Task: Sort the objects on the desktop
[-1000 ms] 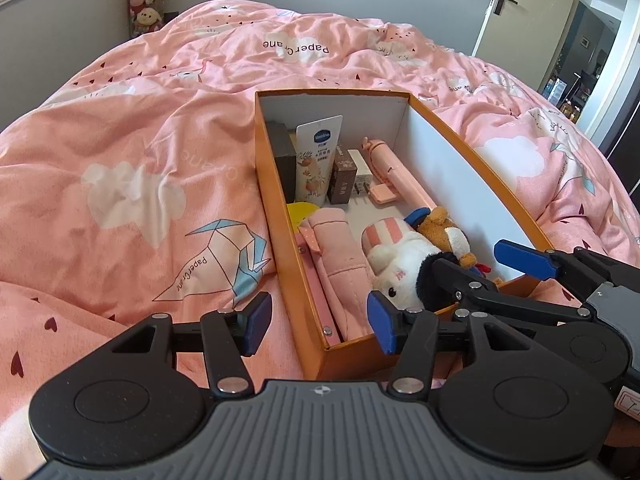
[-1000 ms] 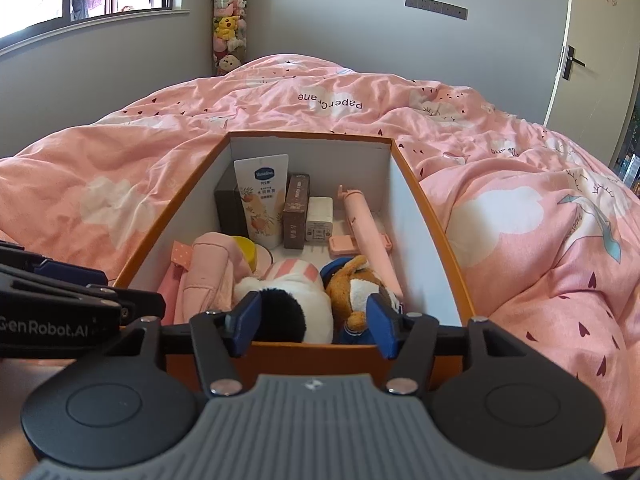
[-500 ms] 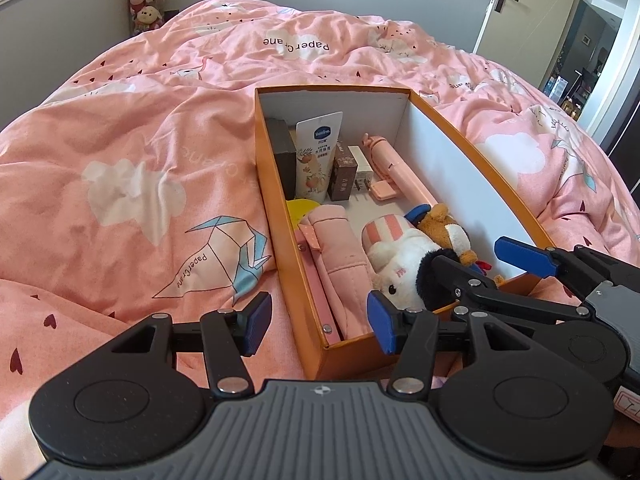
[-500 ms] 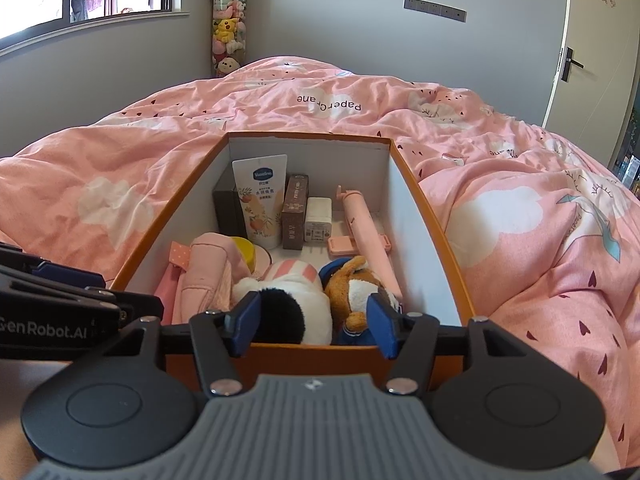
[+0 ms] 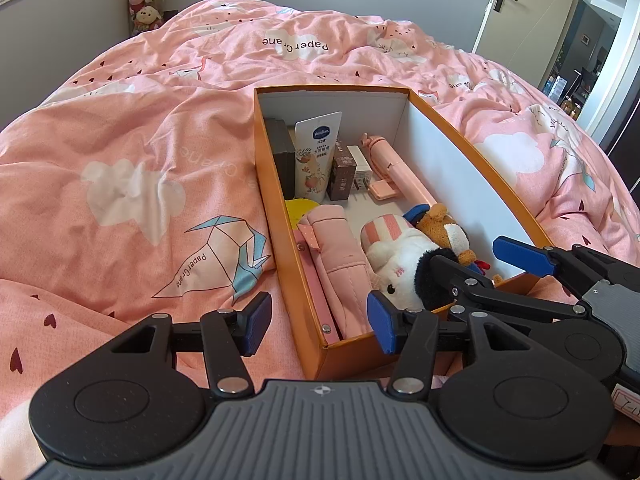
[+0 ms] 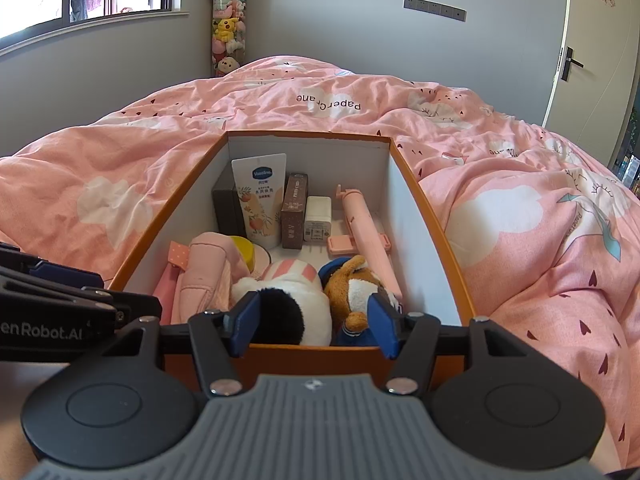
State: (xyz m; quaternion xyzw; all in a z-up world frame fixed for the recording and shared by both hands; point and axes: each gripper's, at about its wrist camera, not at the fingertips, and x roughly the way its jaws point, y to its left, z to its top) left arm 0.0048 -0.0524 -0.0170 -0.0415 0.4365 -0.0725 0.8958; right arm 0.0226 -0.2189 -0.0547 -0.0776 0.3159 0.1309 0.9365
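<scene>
orange cardboard box (image 6: 424, 216), white inside, sits on a rumpled pink quilt (image 5: 132, 152). all task items are inside it. far end: dark block (image 6: 227, 210), white vaseline tube (image 6: 260, 200) upright, brown carton (image 6: 294, 210), white plug charger (image 6: 318, 218), pink selfie stick (image 6: 368, 236) lying along the right wall. near end: pink fabric pencil case (image 5: 340, 260), yellow lid (image 6: 244, 250) mostly hidden behind it, white plush with striped hat (image 5: 400, 256), brown plush with blue cap (image 5: 444, 232).

left gripper (image 5: 318, 322): blue pads apart, nothing between them, straddling the box's near left corner. right gripper (image 6: 314, 324): jaws apart, empty, hovering at the near wall with both plush toys seen through the gap; no pad contact visible.

hidden: plush bodies cut off by the near wall and the right gripper's fingers. carton text too small to read. plush toys in the corner column (image 6: 228, 36) are blurry. door (image 5: 520, 12) is cut by the frame edge.
</scene>
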